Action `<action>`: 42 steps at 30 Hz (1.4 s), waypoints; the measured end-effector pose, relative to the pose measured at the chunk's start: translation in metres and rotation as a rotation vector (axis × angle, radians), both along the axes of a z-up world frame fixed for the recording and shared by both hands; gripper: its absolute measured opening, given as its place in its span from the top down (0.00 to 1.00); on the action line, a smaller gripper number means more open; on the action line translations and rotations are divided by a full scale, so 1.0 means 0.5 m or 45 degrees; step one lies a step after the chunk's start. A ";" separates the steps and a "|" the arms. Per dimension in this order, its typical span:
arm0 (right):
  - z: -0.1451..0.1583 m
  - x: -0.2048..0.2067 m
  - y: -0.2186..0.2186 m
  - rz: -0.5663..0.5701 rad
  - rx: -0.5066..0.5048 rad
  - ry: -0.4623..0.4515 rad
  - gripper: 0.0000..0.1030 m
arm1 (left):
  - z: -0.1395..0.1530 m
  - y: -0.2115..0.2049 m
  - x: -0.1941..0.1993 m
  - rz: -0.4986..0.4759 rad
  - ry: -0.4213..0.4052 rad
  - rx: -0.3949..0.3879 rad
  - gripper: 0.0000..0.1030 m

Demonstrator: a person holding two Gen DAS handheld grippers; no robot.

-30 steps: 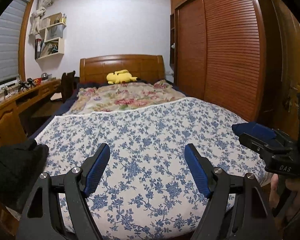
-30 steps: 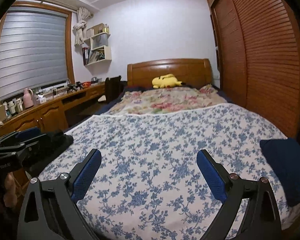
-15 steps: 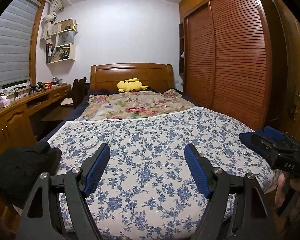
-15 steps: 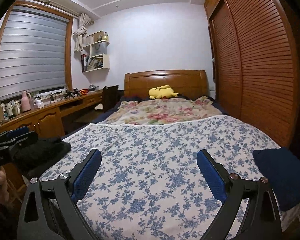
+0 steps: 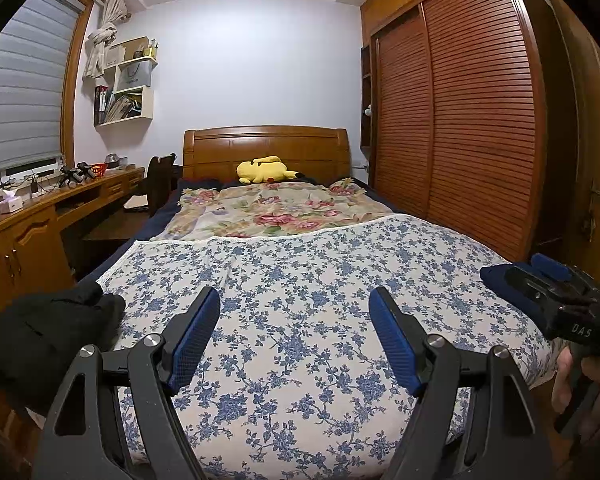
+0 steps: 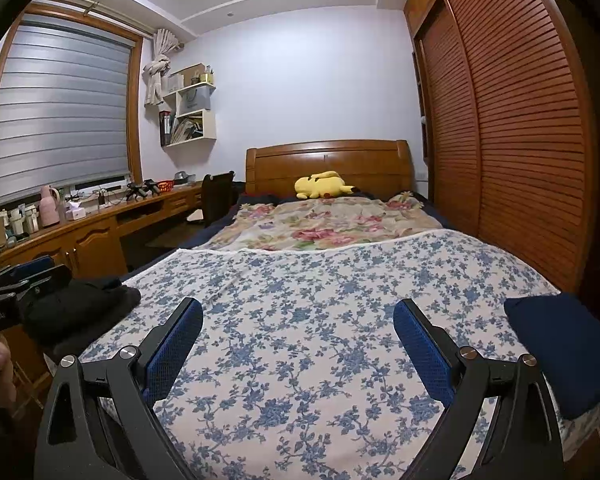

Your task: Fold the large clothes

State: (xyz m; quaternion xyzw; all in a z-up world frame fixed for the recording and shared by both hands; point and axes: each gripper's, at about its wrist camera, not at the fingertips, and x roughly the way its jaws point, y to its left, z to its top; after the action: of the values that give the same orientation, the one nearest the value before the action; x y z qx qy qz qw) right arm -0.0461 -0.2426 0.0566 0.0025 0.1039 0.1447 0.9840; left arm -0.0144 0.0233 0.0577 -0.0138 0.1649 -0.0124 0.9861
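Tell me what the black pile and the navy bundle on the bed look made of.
Black pile: soft, matte cloth, maybe knit or fleece; it slumps in thick rolls. Navy bundle: smooth matte woven fabric, folded flat with crisp edges.

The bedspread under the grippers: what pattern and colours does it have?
The bedspread is white with a blue floral print, clearest in the right wrist view.

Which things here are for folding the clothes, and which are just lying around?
For the folding job:
- black garment at the bed's left edge
- navy garment at the right edge
- left hand-held gripper, open
- right hand-held gripper, open
- blue-flowered sheet, the work surface

Just lying about:
- yellow plush toy
- pink jug
- wall shelves
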 end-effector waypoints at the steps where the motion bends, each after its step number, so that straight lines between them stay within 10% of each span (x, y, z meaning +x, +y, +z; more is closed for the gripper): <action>1: -0.001 0.000 -0.002 0.002 0.000 0.000 0.06 | 0.000 0.000 0.000 0.001 0.000 0.002 0.25; 42: -0.004 0.008 -0.009 0.013 -0.003 -0.007 0.06 | -0.001 -0.002 0.001 0.001 0.000 0.002 0.25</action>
State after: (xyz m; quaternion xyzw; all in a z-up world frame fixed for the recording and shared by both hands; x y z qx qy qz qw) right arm -0.0422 -0.2473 0.0545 0.0006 0.1016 0.1495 0.9835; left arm -0.0138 0.0225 0.0571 -0.0132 0.1650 -0.0121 0.9861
